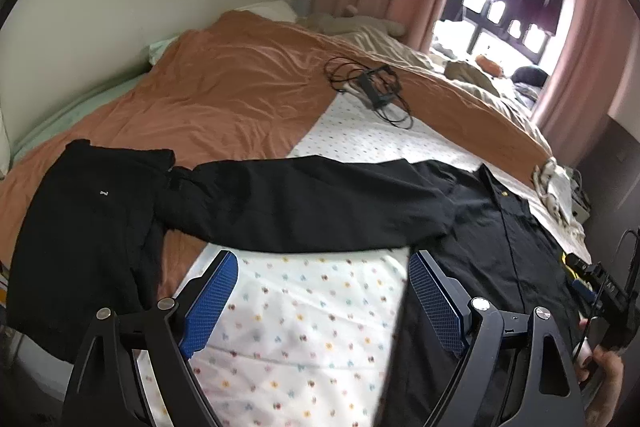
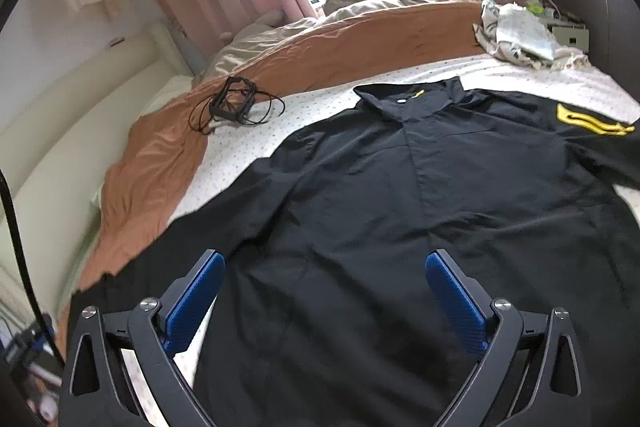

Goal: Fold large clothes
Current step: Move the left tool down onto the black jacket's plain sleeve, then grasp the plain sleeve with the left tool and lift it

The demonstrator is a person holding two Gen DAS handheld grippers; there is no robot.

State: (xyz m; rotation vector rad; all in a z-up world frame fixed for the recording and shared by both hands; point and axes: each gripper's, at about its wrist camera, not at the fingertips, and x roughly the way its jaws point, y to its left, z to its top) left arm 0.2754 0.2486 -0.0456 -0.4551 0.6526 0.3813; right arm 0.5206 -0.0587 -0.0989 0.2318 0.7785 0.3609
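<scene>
Lying flat: one black shirt [image 2: 360, 187]; two tongs [image 1: 324, 291] [image 2: 325, 291] agape.

Left tool [image 1: 324, 291], black linkage arms, silver screws, blue textured pads [image 1: 210, 303], right tool [image 2: 325, 291] alike

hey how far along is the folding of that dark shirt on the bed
Done: the dark shirt lies spread flat, front up, collar away from the cameras, one sleeve stretched out sideways. Another black garment beside it looks already folded. In hand: nothing; the left gripper and right gripper are open above the bed. Left: every fold of the shirt.
</scene>
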